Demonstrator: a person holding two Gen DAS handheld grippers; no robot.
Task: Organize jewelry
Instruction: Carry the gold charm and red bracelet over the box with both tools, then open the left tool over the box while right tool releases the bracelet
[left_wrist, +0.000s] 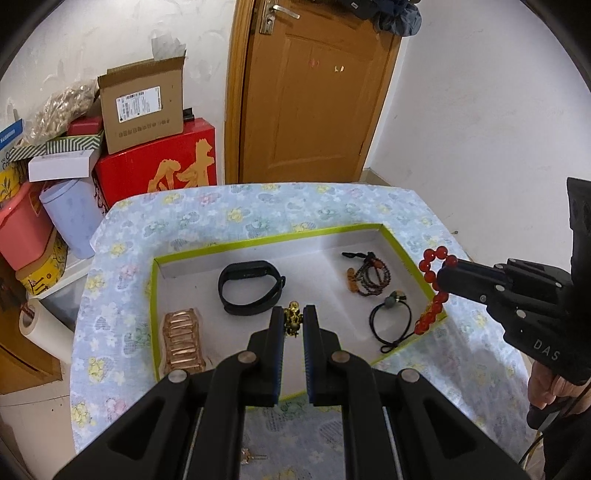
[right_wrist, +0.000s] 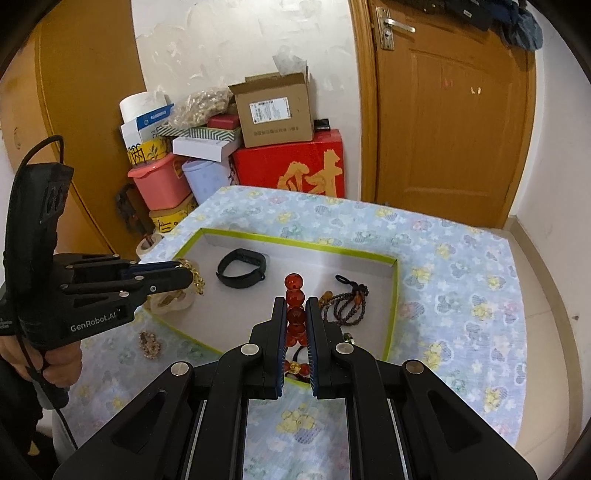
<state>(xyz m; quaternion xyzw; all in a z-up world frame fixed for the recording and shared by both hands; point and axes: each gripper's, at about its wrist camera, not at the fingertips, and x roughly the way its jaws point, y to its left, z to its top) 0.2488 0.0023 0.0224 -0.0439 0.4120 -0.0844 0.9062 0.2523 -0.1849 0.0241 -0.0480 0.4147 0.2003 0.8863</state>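
Note:
A shallow green-rimmed tray (left_wrist: 386, 230) (right_wrist: 391, 264) lies on the flowered cloth. In it are a black fitness band (left_wrist: 251, 288) (right_wrist: 240, 273), a rose-gold link bracelet (left_wrist: 183, 339), a dark beaded bracelet (left_wrist: 371, 277) (right_wrist: 343, 304) and a black hair tie (left_wrist: 391, 321). My left gripper (left_wrist: 293, 319) (right_wrist: 190, 275) is shut on a gold chain piece (left_wrist: 292, 320) (right_wrist: 197, 277) held above the tray's left part. My right gripper (right_wrist: 296, 312) (left_wrist: 441, 282) is shut on a red bead bracelet (right_wrist: 295, 299) (left_wrist: 432, 291), which hangs over the tray's right rim.
A small gold trinket (right_wrist: 149, 343) lies on the cloth left of the tray. Another small gold piece (left_wrist: 247, 456) lies near the front edge. Boxes and tubs (left_wrist: 155, 162) (right_wrist: 288, 162) are stacked behind the table, beside a wooden door (left_wrist: 314, 92).

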